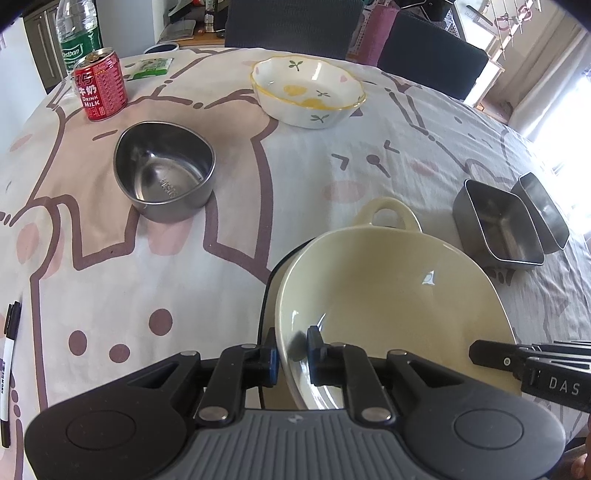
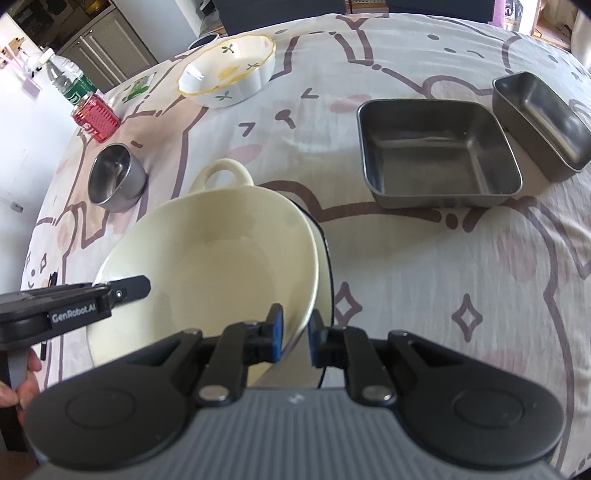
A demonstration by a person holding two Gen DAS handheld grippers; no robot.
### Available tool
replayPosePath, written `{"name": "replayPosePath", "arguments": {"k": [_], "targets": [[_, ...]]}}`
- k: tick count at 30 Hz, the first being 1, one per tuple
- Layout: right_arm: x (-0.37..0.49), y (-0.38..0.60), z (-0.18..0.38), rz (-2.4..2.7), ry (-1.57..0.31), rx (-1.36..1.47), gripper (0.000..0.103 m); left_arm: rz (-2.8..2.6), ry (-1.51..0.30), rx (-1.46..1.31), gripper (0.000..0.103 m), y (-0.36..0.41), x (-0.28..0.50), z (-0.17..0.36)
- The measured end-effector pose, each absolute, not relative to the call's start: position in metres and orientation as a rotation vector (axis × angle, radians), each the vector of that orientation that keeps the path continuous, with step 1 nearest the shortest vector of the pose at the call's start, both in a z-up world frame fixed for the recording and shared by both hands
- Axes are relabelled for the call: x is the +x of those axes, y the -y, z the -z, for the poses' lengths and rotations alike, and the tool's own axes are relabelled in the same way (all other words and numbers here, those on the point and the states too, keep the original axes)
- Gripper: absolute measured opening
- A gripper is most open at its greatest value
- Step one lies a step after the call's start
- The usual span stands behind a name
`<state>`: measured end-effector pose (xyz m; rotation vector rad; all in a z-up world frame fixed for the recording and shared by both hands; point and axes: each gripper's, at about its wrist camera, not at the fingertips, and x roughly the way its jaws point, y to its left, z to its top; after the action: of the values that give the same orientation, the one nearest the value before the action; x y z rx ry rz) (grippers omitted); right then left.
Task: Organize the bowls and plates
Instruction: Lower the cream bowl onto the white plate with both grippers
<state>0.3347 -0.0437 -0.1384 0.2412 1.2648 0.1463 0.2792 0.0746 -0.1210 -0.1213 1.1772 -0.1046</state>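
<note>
- Left gripper (image 1: pixel 291 354) pinches the near-left rim of the cream bowl (image 1: pixel 388 295); right gripper (image 2: pixel 295 332) sits narrow astride its near-right rim, contact unclear.
- Bowl sits tilted over a handled cream dish (image 2: pixel 221 173) w/ a dark-edged thing under it.
- Risk: smooth rim, thin pinch; uneven lift btwn the two sides could make it slip or twist out.
- Beyond the bowl: steel bowl (image 1: pixel 164 177) far-left, flowered dish (image 1: pixel 308 92) further back, square tin (image 2: pixel 439 151) and second tin (image 2: pixel 543 125) far-right, can (image 1: pixel 100 86) by the bottle (image 1: pixel 79 33).
- Nothing right beside the bowl blocks it.
</note>
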Motion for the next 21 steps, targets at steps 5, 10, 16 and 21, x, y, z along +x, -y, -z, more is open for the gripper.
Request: {"name": "replayPosePath", "arguments": {"k": [5, 10, 16, 21], "targets": [[0.335, 0.043, 0.139, -0.15, -1.275, 0.235, 0.017, 0.107, -1.184, -0.1, 0.017, -0.072, 0.279, 0.122], [0.335, 0.041, 0.141, -0.15, -1.299, 0.217, 0.017, 0.117, -1.206, -0.063, 0.02, -0.067, 0.279, 0.126], [0.335, 0.043, 0.144, -0.147, -1.3, 0.205, 0.017, 0.119, -1.211, -0.044, 0.022, -0.064, 0.279, 0.127], [0.336, 0.043, 0.142, -0.15, -1.3, 0.205, 0.016, 0.124, -1.213, -0.038, 0.022, -0.064, 0.279, 0.127]]}}
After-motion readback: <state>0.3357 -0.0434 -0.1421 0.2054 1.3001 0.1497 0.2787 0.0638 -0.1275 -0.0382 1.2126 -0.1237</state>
